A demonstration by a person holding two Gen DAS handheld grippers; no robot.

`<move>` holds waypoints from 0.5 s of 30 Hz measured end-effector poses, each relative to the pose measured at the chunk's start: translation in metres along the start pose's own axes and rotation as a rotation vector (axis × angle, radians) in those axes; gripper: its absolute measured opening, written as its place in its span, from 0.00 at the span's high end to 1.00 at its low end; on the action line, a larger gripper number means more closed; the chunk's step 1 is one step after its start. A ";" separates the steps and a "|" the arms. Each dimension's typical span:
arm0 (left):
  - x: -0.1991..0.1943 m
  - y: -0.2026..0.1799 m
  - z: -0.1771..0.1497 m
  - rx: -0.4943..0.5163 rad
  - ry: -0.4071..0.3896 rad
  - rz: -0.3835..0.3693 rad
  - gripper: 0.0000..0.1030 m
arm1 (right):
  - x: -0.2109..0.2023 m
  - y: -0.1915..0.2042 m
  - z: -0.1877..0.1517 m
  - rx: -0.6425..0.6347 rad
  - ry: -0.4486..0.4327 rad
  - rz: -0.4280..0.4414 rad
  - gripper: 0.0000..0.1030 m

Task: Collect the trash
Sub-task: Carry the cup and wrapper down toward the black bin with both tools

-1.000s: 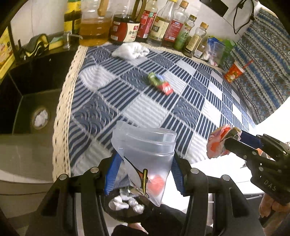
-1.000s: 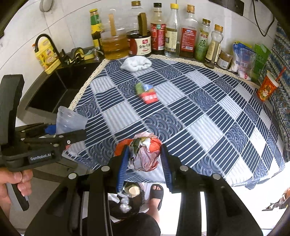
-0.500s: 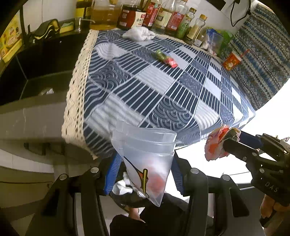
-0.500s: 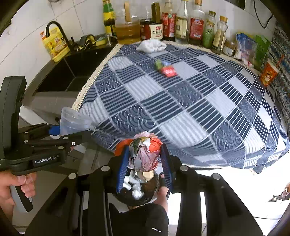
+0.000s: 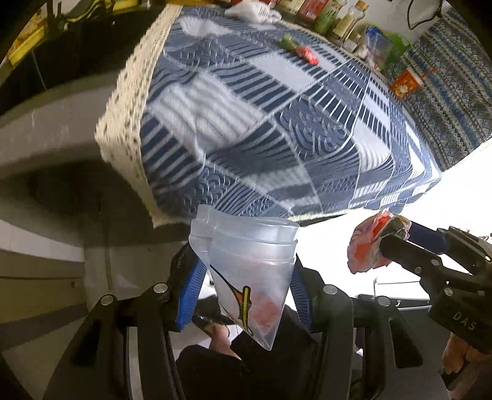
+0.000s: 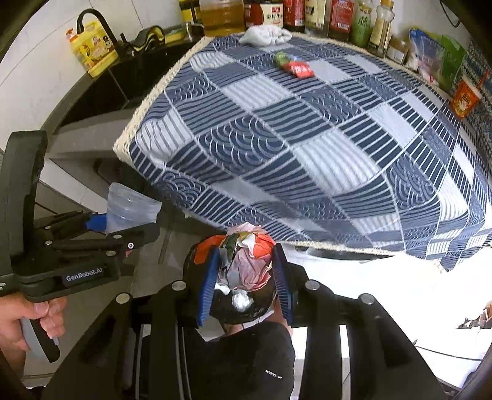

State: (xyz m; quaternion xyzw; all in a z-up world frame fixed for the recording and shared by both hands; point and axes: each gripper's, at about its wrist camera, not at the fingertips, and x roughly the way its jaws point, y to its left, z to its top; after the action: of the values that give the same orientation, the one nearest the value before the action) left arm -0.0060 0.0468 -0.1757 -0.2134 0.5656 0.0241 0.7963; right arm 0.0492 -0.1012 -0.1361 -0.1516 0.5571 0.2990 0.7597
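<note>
My left gripper (image 5: 244, 277) is shut on a crushed clear plastic cup (image 5: 249, 267), held below the table's front edge; the cup also shows in the right wrist view (image 6: 130, 209). My right gripper (image 6: 246, 267) is shut on a crumpled red, pink and white wrapper (image 6: 246, 261), also seen in the left wrist view (image 5: 369, 246). Under the right gripper a dark bin (image 6: 243, 304) holds white crumpled bits. A red and green wrapper (image 6: 293, 64) and a white crumpled tissue (image 6: 266, 34) lie far back on the blue checked tablecloth (image 6: 307, 138).
Bottles (image 6: 338, 15) line the back wall. An orange paper cup (image 6: 466, 98) and snack bags (image 6: 430, 58) stand at the back right. A black sink (image 6: 117, 89) with a yellow bottle (image 6: 92, 52) lies left of the table. My leg and foot are below.
Both grippers have dropped below the table's front edge and pulled back, each still holding its item. The bin now sits under the right gripper.
</note>
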 end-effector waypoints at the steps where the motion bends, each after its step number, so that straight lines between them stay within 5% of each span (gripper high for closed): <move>1: 0.003 0.000 -0.002 0.000 0.006 0.002 0.51 | 0.002 0.001 -0.002 0.000 0.005 0.002 0.65; 15: 0.034 0.010 -0.026 -0.019 0.090 0.012 0.51 | 0.027 0.006 -0.014 -0.003 0.086 0.018 0.65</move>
State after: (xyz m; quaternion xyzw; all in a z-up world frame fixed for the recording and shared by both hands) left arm -0.0195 0.0393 -0.2168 -0.2184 0.6019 0.0248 0.7677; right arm 0.0408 -0.0967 -0.1656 -0.1604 0.5901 0.2998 0.7323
